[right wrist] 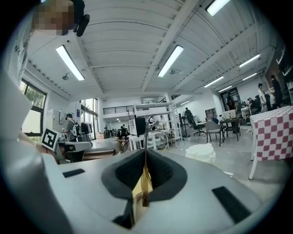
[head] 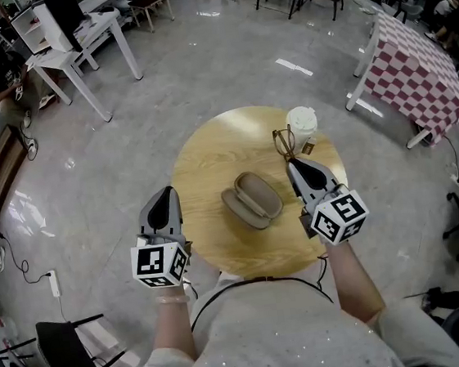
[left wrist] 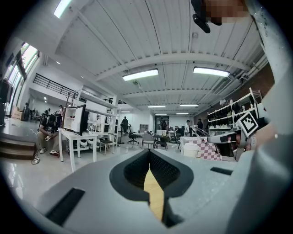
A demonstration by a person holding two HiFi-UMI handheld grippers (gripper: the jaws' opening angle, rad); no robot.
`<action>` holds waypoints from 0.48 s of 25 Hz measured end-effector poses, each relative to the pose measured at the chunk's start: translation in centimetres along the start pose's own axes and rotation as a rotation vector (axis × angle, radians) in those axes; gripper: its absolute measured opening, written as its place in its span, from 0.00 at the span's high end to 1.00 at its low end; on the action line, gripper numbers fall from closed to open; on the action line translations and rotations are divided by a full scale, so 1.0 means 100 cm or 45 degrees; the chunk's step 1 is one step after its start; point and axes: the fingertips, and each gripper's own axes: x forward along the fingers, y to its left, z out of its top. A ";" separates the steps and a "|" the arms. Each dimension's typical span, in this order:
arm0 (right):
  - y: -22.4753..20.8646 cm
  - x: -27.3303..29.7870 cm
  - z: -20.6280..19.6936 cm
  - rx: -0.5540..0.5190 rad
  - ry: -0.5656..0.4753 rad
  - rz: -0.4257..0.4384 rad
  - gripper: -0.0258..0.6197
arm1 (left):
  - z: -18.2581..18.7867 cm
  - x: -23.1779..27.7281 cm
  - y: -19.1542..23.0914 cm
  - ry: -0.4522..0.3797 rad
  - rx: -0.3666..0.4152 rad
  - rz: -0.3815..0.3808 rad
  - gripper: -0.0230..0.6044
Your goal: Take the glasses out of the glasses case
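Observation:
An open tan glasses case (head: pixel 252 200) lies in the middle of the round wooden table (head: pixel 203 165). My right gripper (head: pixel 293 163) is past the case's right end, shut on a temple arm of the thin-framed glasses (head: pixel 285 141), which stick up beyond its tips. In the right gripper view the temple (right wrist: pixel 145 151) runs up from between the closed jaws to a lens rim (right wrist: pixel 160 137). My left gripper (head: pixel 165 194) hovers at the table's left edge, apart from the case, its jaws shut with nothing in them (left wrist: pixel 149 164).
A white lidded cup (head: pixel 302 123) stands on the table just beyond the glasses. Around the table are a checkered-cloth table (head: pixel 415 75) at the right, a white table (head: pixel 83 51) at the back left, and a black chair (head: pixel 72 353) at the lower left.

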 end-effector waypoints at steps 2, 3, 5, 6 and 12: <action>-0.001 -0.001 0.000 -0.002 -0.004 -0.004 0.93 | 0.000 0.001 -0.001 -0.002 0.003 -0.003 0.96; -0.002 -0.002 0.000 -0.003 -0.006 -0.007 0.93 | 0.000 0.001 -0.002 -0.003 0.004 -0.005 0.96; -0.003 -0.002 0.001 -0.004 -0.010 -0.012 0.93 | 0.001 0.003 -0.002 -0.005 0.006 -0.008 0.96; -0.003 -0.002 0.002 -0.004 -0.012 -0.015 0.93 | 0.001 0.003 -0.002 -0.005 0.007 -0.008 0.96; -0.006 -0.004 0.005 -0.012 -0.022 -0.030 0.93 | 0.004 0.007 -0.002 -0.014 0.009 -0.016 0.96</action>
